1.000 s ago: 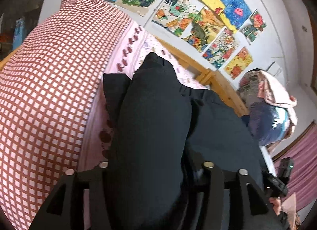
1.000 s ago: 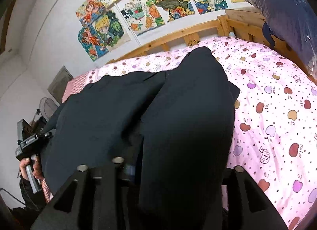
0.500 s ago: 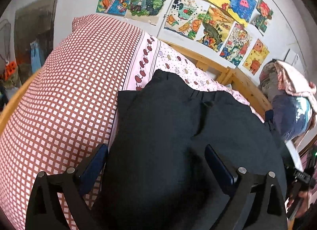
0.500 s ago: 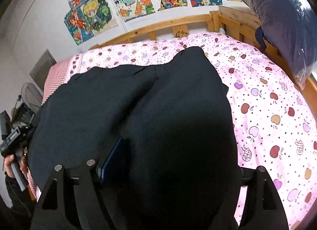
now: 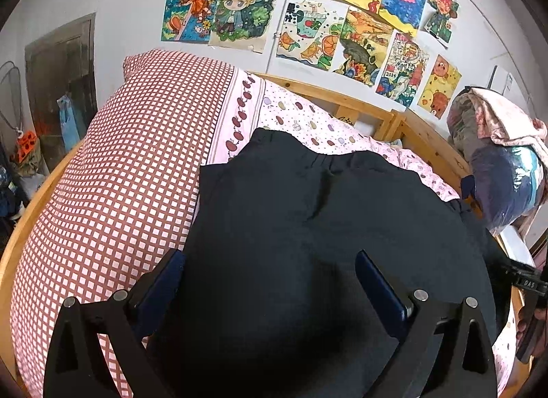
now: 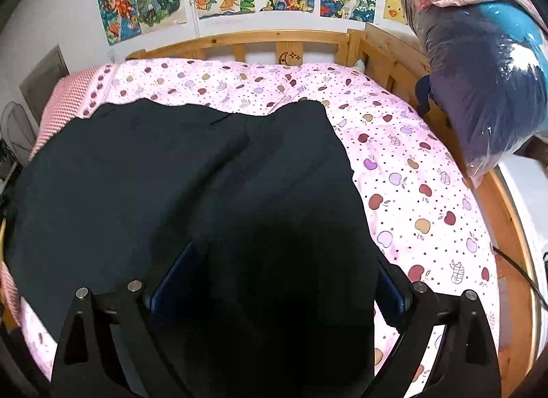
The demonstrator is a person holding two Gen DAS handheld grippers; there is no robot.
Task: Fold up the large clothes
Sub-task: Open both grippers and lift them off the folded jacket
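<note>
Both claws newly spread over trousers.

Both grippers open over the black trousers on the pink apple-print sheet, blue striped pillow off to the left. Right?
Not quite: the pillow is red-and-white checked, not blue striped, as the left wrist view shows. The rest holds: left gripper and right gripper are open over the black trousers on the pink apple-print sheet.

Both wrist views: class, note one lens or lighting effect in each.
Left wrist view: fisheye bows the bed rail into a curve. Right wrist view: glare whitens the plastic bag, and the black trousers lose detail in shadow near the fingers.
</note>
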